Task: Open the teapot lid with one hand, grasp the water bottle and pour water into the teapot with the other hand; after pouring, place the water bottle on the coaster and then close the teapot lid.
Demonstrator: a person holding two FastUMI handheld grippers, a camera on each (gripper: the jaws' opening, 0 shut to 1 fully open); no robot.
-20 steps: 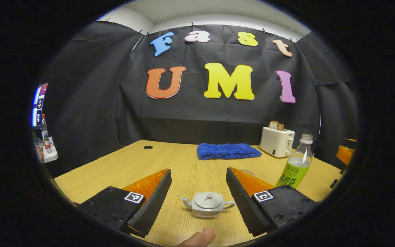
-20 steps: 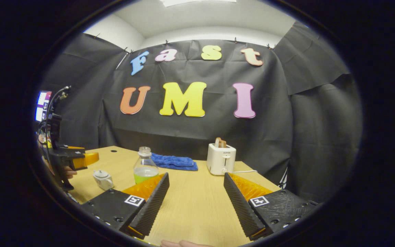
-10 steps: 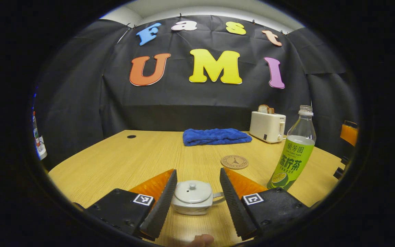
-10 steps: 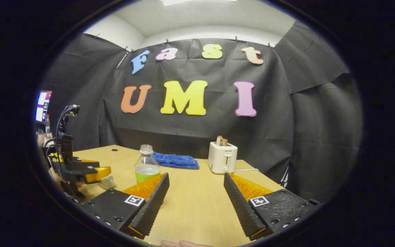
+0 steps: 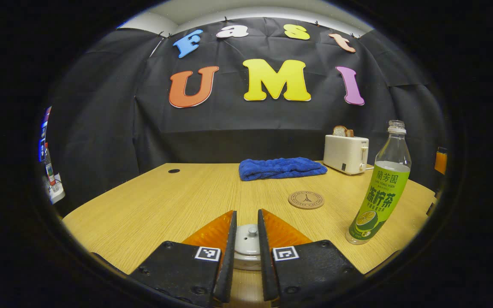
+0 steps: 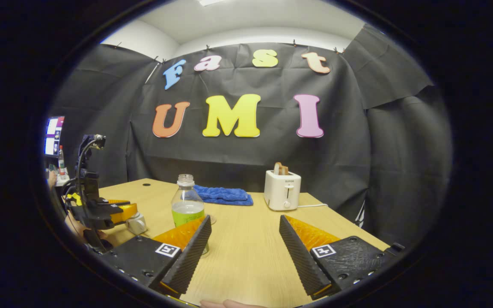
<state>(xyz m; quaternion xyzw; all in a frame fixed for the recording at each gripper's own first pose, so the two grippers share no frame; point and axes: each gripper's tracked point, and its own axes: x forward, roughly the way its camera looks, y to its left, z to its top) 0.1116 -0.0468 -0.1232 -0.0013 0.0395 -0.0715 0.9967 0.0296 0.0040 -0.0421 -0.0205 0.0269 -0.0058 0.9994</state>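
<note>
Centrally in the left gripper view, the left gripper (image 5: 245,239) has its two fingers drawn close together on either side of the teapot lid (image 5: 247,236), whose small knob (image 5: 252,231) rises in the narrow gap between them. Whether both fingers actually press on the lid cannot be told; they stand at least just beside its edges. This low, level placement suits the first step of the task, in which one hand lifts the lid clear. The teapot (image 6: 136,223) itself sits on the wooden table (image 5: 178,201), and the right gripper view shows it at the tip of the left gripper, with a hand (image 6: 84,231) below holding that tool.

The right gripper (image 6: 244,252) is held wide apart above bare table, empty, its fingers pointing toward the far wall; this spread is judged to be readiness for the bottle. The water bottle (image 5: 380,188) stands upright, uncapped and partly filled, to the right of the teapot and near it, so that pouring needs only a short carry. The coaster (image 5: 306,199) lies flat behind teapot and bottle, unoccupied, awaiting the bottle after pouring.

Farther back lie a folded blue towel (image 5: 281,167) and a white toaster (image 5: 345,148) with bread in its slot, both well apart from the work.
</note>
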